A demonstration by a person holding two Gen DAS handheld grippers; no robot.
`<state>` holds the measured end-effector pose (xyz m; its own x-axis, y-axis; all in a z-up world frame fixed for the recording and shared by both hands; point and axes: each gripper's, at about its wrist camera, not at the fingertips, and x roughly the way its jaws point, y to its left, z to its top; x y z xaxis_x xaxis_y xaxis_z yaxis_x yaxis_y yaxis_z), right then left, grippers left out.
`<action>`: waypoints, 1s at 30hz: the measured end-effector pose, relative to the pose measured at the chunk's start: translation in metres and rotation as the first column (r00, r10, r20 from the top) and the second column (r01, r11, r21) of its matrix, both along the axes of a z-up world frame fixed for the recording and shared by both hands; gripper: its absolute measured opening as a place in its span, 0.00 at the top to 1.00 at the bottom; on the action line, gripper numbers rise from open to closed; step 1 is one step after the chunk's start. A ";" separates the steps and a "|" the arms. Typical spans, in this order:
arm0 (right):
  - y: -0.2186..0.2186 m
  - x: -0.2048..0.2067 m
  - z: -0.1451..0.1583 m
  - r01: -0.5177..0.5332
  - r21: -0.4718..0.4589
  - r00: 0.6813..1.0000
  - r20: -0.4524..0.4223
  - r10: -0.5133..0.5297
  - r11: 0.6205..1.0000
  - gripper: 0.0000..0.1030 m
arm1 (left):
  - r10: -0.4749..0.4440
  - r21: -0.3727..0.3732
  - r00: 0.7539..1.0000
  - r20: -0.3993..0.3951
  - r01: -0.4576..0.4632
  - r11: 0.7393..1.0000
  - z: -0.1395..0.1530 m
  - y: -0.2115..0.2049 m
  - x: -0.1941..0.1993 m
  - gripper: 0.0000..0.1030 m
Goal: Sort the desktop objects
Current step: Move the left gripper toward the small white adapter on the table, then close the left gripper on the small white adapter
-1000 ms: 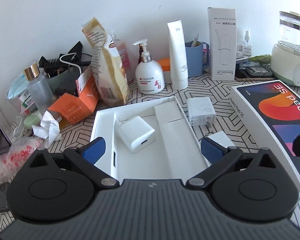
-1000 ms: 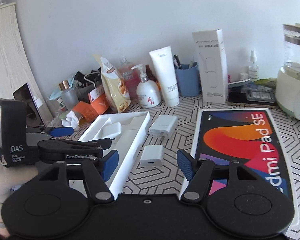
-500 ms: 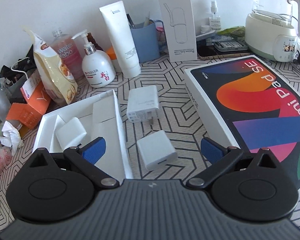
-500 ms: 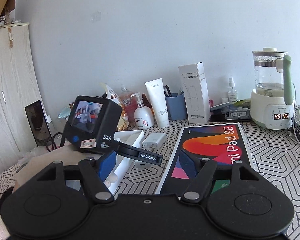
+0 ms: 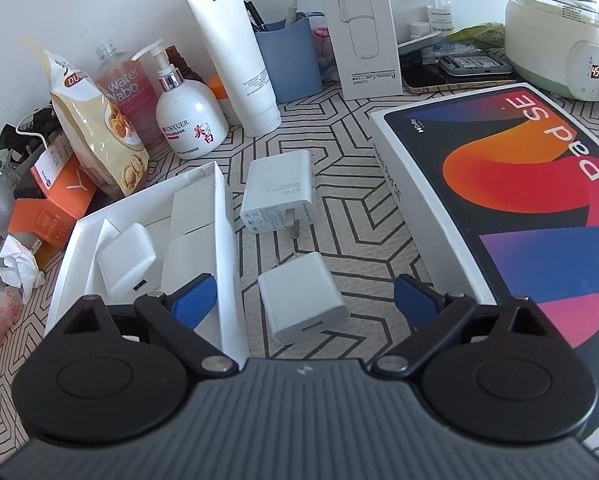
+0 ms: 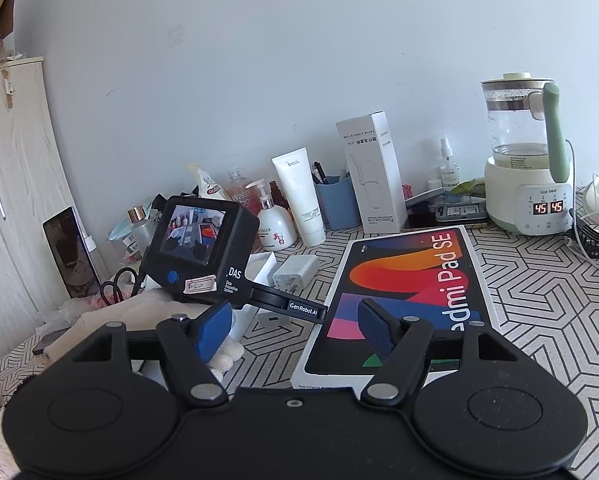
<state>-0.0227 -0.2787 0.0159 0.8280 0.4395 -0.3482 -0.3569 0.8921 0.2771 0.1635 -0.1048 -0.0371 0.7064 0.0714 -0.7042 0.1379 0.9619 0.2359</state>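
My left gripper (image 5: 303,300) is open, its blue fingertips on either side of a small white charger cube (image 5: 301,297) that lies on the patterned table. A larger white plug adapter (image 5: 278,197) lies just beyond it. A white tray (image 5: 227,240) at the left holds another white charger (image 5: 125,260). The Redmi Pad SE box (image 5: 531,184) lies at the right. My right gripper (image 6: 295,332) is open and empty, held high and back above the near end of the box (image 6: 411,280). The left gripper's body with its screen (image 6: 201,248) shows in the right wrist view.
Along the wall stand a snack bag (image 5: 99,120), a pump bottle (image 5: 191,120), a white tube (image 5: 235,56), a blue cup (image 5: 289,60), a tall white carton (image 5: 359,28) and a kettle (image 6: 527,160). Orange boxes (image 5: 55,204) and tissue clutter the left.
My left gripper moved right from over the tray to the small charger cube and came lower over it. My right gripper drew back and rose.
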 end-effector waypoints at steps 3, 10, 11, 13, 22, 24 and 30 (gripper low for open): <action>-0.001 -0.002 -0.001 0.002 -0.005 1.000 -0.003 -0.002 1.000 0.27 | 0.023 -0.005 1.000 0.004 -0.023 1.000 0.003 0.003 0.001 0.16; -0.008 0.001 -0.005 0.014 0.017 1.000 -0.016 -0.014 1.000 0.27 | 0.017 -0.078 1.000 0.018 -0.016 0.997 0.015 0.017 -0.007 0.32; -0.008 0.002 -0.006 0.014 0.021 1.000 -0.019 -0.014 1.000 0.27 | 0.003 -0.106 1.000 0.017 -0.001 0.994 0.019 0.017 -0.010 0.32; -0.009 0.004 -0.007 0.014 0.027 1.000 -0.025 -0.013 1.000 0.27 | -0.025 -0.143 0.999 0.023 0.028 0.989 0.027 0.015 -0.015 0.32; -0.023 0.002 -0.007 0.026 0.114 0.999 -0.033 -0.022 0.993 0.27 | -0.031 -0.202 0.999 -0.022 0.026 0.979 0.016 0.008 -0.008 0.37; -0.025 0.001 -0.005 0.033 0.110 0.999 -0.025 -0.030 0.993 0.27 | -0.020 -0.231 0.999 -0.039 0.011 0.973 0.012 0.012 -0.005 0.42; -0.026 0.004 -0.008 0.051 0.110 0.998 -0.045 -0.046 0.993 0.27 | 0.048 -0.198 0.999 -0.023 -0.052 0.979 0.006 0.018 0.001 0.44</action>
